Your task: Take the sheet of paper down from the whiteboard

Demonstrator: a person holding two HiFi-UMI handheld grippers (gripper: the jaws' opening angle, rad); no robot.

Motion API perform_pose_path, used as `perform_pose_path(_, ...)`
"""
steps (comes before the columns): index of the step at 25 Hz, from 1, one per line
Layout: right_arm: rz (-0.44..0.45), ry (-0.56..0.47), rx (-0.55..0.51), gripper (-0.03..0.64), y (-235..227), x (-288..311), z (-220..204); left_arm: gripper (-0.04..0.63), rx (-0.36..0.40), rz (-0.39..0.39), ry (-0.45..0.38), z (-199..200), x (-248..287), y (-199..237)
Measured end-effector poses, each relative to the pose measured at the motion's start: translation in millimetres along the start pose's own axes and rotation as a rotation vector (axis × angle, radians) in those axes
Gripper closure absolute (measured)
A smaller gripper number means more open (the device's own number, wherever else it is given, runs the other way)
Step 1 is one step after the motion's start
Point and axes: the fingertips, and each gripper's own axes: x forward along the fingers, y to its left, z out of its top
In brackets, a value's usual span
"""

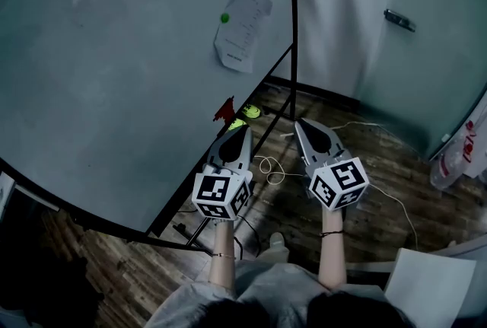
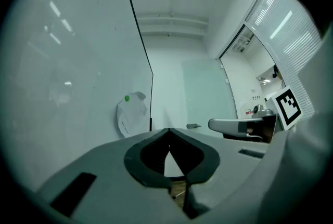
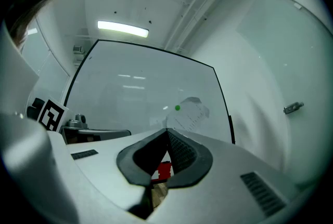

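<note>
A crumpled white sheet of paper hangs near the right edge of the whiteboard, pinned by a small green magnet. Both grippers are held side by side below the paper and apart from it. My left gripper is shut with nothing in it, and my right gripper is shut and empty too. The left gripper view shows the paper ahead on the left with the magnet at its top. In the right gripper view the paper and magnet lie just above the shut jaw tips.
A red object and a yellow-green one rest on the board's tray below the paper. White cables trail over the wooden floor. A door with a metal handle stands right of the board. A plastic bag hangs at far right.
</note>
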Motion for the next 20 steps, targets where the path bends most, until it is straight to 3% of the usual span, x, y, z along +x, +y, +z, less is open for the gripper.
perform_pose_path(15,0.047,0.029,-0.012,0.615,-59.5,89.4,-7.3,0.591,0.052,0.011,0.073,-10.9,97.9,43.3)
perform_pose_path(20,0.066,0.034,-0.001,0.615,-72.9,111.7,-13.2,0.590,0.047,-0.001,0.061,-8.8,121.1,52.3)
